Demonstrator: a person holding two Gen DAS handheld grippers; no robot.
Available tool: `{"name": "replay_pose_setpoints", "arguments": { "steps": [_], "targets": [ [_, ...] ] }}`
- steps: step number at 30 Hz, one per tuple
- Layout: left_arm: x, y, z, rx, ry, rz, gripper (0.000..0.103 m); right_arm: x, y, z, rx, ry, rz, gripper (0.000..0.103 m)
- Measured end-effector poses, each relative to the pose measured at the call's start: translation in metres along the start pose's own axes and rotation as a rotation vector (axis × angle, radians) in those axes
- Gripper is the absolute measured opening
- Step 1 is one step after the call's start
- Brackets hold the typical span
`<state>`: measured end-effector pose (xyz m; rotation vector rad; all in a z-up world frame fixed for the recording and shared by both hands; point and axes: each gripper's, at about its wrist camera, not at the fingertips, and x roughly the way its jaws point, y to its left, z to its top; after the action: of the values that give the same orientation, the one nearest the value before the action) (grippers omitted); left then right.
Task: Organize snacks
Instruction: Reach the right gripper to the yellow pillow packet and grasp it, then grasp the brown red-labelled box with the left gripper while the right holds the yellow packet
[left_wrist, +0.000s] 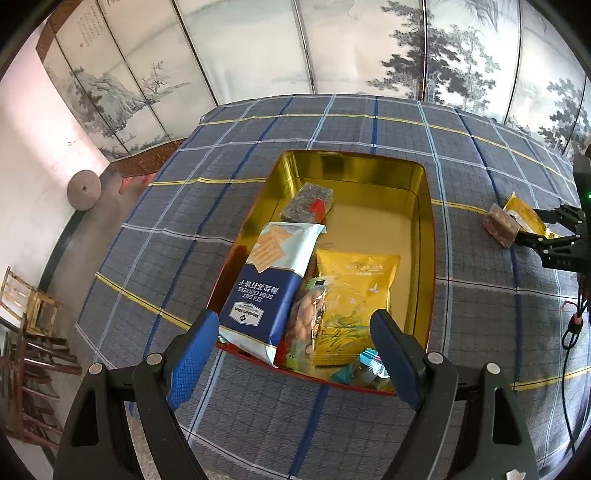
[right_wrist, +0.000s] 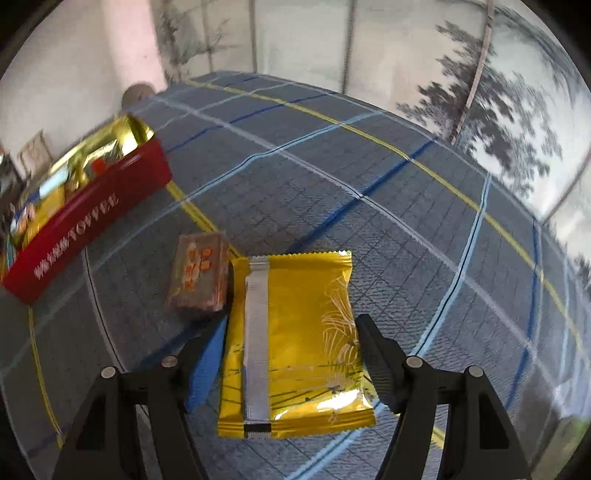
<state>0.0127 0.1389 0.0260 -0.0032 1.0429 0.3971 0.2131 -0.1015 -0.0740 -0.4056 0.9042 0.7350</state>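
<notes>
Meanwhile, the left gripper (left_wrist: 293, 354) hovered above the near end of the red tin (left_wrist: 428, 206), angled down toward it, its blue-padded jaws spread wide with nothing between them. Inside the tin's gold interior lay a blue-and-white soda cracker bag (left_wrist: 267, 284) along the left side, a yellow pouch (left_wrist: 354, 295) beside it, a clear packet of brown snacks (left_wrist: 308, 317) wedged between the two, a dark seeded bar (left_wrist: 306, 203) farther back, and a small teal-wrapped item (left_wrist: 369, 367) at the near edge. The tin sat on a worktop covered by a blue-grey plaid cloth (left_wrist: 280, 424). Off to the right in the left wrist view, the right gripper (left_wrist: 532, 227) reached low over the cloth toward two loose items. From its own camera, the right gripper (right_wrist: 291, 354) was pitched down close to the cloth, its jaws parted on either side of a yellow foil snack packet (right_wrist: 299, 343) that lay seam-up on the cloth; whether the pads were pressing it could not be told. A small clear-wrapped brown snack block (right_wrist: 197, 275) lay just beside the packet's far left corner. The red tin (right_wrist: 92, 218) stood well apart to the left, and that view was somewhat blurred.
</notes>
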Motion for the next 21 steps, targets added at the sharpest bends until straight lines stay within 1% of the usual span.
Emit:
{"name": "replay_pose_setpoints", "arguments": {
  "steps": [1,6,8,13,16,21],
  "targets": [
    [0.0,-0.001,0.0,-0.001,0.001,-0.001,0.082,0.0,0.0,-0.001,0.016,-0.015,-0.003,0.069],
    [0.0,-0.01,0.002,0.0,-0.005,-0.017,0.082,-0.004,0.004,-0.011,0.085,-0.054,-0.031,0.066],
    [-0.001,-0.017,0.003,0.007,-0.011,-0.025,0.082,-0.007,0.009,-0.016,0.104,-0.06,-0.066,0.062],
    [-0.002,-0.043,0.01,0.041,-0.024,-0.048,0.082,-0.015,0.011,-0.028,0.195,-0.076,-0.138,0.061],
    [-0.001,-0.06,0.016,0.055,-0.028,-0.07,0.082,-0.019,0.005,-0.034,0.257,-0.074,-0.194,0.061],
    [0.003,-0.091,0.028,0.068,-0.034,-0.115,0.082,-0.026,-0.016,-0.046,0.368,-0.077,-0.275,0.061]
  ]
}}
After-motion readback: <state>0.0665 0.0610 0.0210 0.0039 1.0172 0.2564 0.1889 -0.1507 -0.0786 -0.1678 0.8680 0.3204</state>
